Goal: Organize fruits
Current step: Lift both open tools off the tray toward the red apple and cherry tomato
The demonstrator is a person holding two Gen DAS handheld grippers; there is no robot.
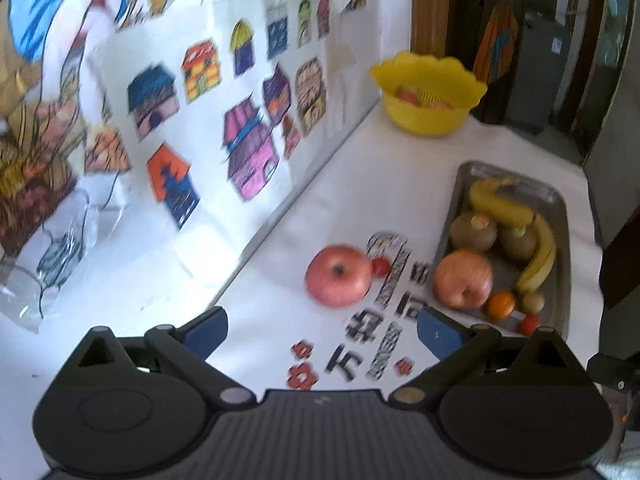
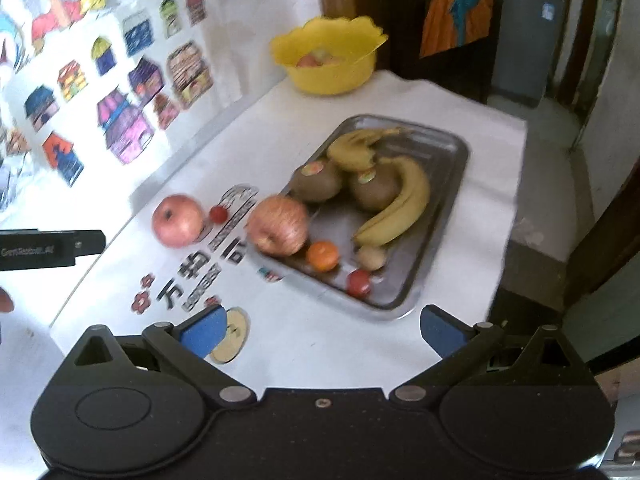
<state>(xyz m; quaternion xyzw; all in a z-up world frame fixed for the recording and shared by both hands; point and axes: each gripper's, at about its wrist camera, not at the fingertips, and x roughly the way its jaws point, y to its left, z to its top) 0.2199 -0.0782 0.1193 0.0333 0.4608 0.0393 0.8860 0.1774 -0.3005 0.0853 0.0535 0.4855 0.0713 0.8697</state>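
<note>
A red apple [image 1: 338,274] [image 2: 177,220] lies loose on the white table beside a small cherry tomato [image 1: 381,266] [image 2: 219,213]. A steel tray [image 1: 560,200] [image 2: 448,148] holds a second apple [image 1: 463,278] [image 2: 278,230], two kiwis, two bananas [image 2: 400,200], a small orange [image 2: 323,256] and another tomato. A yellow bowl [image 1: 428,116] [image 2: 332,76] at the back holds some fruit. My left gripper [image 1: 322,332] is open and empty, above the table in front of the loose apple. My right gripper [image 2: 322,332] is open and empty, near the tray's front edge.
A wall with paper house drawings runs along the table's left side. Printed lettering [image 2: 188,280] marks the tablecloth. A clear plastic bag [image 1: 60,240] lies at the left. The left gripper's body [image 2: 52,248] shows at the left of the right wrist view. The table's right edge drops to the floor.
</note>
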